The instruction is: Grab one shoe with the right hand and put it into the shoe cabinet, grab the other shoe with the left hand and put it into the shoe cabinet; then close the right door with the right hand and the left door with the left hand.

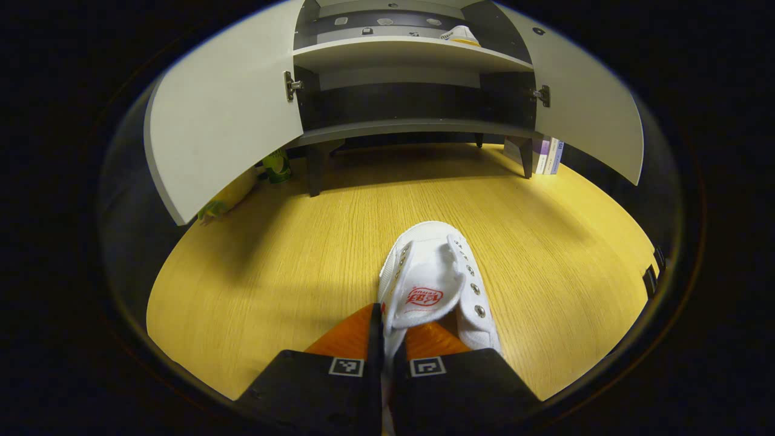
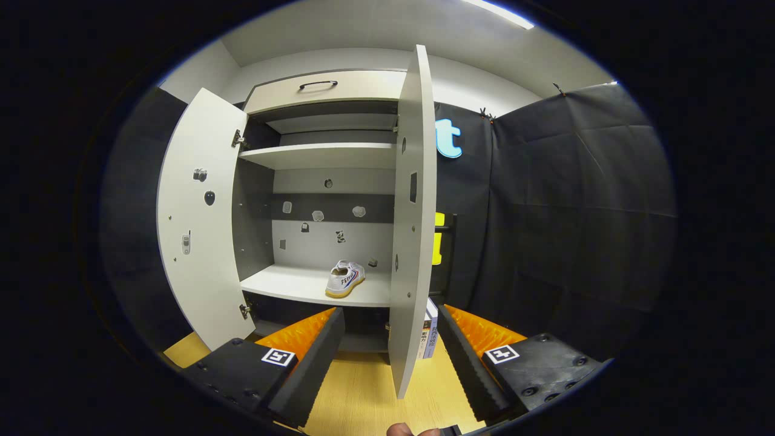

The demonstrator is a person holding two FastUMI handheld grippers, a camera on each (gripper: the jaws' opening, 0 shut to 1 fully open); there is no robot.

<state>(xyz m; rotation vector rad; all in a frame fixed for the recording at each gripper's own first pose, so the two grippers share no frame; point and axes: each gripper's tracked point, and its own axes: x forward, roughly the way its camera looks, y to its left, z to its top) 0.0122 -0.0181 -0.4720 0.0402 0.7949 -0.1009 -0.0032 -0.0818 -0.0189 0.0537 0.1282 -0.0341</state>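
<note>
Left tongs [image 1: 387, 339] clamp shoe [image 1: 433, 281] (heel end); right tongs [image 2: 390, 339] gape wide, straddling right door [image 2: 413, 230].

1. Yellow wood-grain floor [image 1: 290, 266], grain running toward the shoe cabinet [image 1: 412, 130] at 12 o'clock.
2. On the floor at 6 o'clock: white shoe [image 1: 433, 278], toe pointing to 12.
3. At 12 o'clock, standing on dark legs: the cabinet, both doors swung open.
4. At 1 o'clock, upright beside the cabinet's leg: a few books [image 1: 548, 155].
5. At 10 o'clock, under the open door: green and yellow objects [image 1: 275, 166], not identifiable.
6. Pale cabinet shelf [image 2: 303, 283], bearing a second white shoe [image 2: 345, 278] toward its 3 o'clock end.
</note>
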